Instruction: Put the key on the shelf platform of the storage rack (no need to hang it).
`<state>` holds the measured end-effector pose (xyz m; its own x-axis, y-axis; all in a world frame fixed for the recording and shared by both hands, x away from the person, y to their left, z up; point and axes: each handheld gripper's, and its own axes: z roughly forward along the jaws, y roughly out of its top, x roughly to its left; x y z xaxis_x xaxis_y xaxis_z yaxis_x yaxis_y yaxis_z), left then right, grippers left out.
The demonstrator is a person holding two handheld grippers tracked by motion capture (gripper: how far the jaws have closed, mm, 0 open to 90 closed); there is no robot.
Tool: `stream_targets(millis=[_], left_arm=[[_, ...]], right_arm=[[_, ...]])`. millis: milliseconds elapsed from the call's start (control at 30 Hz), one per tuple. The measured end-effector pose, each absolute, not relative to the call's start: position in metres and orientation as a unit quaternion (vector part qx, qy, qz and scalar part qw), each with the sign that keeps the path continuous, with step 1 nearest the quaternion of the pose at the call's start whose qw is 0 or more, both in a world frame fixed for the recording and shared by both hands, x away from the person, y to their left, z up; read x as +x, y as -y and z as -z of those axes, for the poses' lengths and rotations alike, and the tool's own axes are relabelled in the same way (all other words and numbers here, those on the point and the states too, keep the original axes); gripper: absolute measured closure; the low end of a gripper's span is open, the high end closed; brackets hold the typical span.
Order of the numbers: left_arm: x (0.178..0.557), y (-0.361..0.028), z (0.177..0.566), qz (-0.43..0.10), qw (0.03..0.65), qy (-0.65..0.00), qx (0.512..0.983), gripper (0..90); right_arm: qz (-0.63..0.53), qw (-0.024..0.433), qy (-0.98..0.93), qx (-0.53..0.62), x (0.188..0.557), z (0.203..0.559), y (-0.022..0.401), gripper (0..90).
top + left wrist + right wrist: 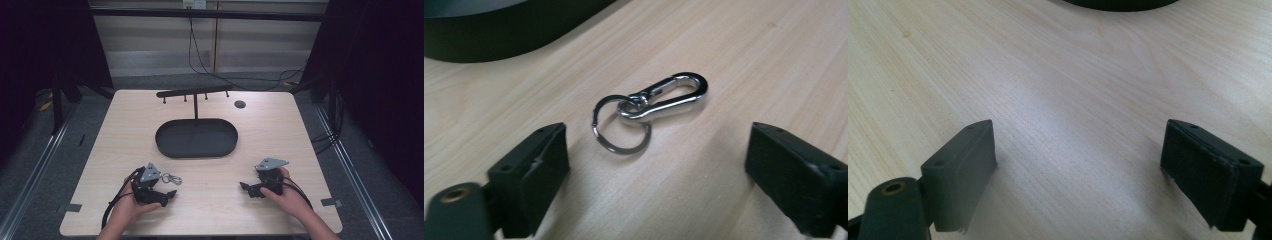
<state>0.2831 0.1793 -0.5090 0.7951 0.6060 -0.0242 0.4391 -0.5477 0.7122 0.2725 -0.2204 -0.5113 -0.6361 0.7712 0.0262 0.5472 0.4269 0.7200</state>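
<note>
- Black jaws of the left gripper [656, 175] rise wide apart in the left gripper view, empty, with pale wood showing between them.
- Just ahead of those jaws lies a silver carabiner clip [664, 96] flat on the table [280, 130], linked to a dark split ring [620, 125] that lies on the side nearer the jaws.
- From the high view, the clip and ring [171, 178] sit near the front left of the table, just beside the left gripper [167, 196], apart from it.
- The person's left hand [127, 205] holds that gripper low over the wood, its grey three-cornered plate on top and a black cable looping off toward the table edge.
- A black oval tray [165, 142] lies at the middle of the table, well behind the clip; its dark rim shows at the top left of the left gripper view.
- A thin post rises at the tray's far side and carries a black bar with small pegs [194, 92].
- A small dark round disc [240, 104] lies on the wood to the right of the bar.
- At the front right, the right hand [287, 192] holds the right gripper [248, 190]; its jaws stand wide apart over bare wood, holding nothing.
</note>
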Motion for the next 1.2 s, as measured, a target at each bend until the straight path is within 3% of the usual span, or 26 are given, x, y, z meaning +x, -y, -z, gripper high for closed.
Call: stream_targets(millis=[200,267,467,800,1000,1200], left_arm=[[0.282,-0.179,0.508,-0.119,0.366,-0.303,0.872,7.5],[0.281,-0.178,0.507,-0.113,0.367,-0.305,0.872,14.9],[0.284,-0.175,0.488,-0.089,0.274,-0.323,0.901,22.4],[0.306,-0.161,0.466,-0.036,0.222,-0.326,0.918,32.7],[0.321,-0.143,0.47,-0.033,0.176,-0.302,0.936,32.9],[0.333,-0.136,0.464,-0.037,0.17,-0.283,0.943,32.4]], right_arm=[[-0.359,0.156,-0.83,0.397,0.273,0.511,0.22,14.0],[-0.359,0.155,-0.83,0.397,0.273,0.511,0.22,14.0],[-0.359,0.155,-0.83,0.397,0.273,0.511,0.22,14.0],[-0.359,0.155,-0.83,0.397,0.273,0.511,0.221,14.0],[-0.359,0.156,-0.83,0.397,0.273,0.511,0.22,14.0],[-0.359,0.156,-0.83,0.397,0.273,0.511,0.22,14.0]])
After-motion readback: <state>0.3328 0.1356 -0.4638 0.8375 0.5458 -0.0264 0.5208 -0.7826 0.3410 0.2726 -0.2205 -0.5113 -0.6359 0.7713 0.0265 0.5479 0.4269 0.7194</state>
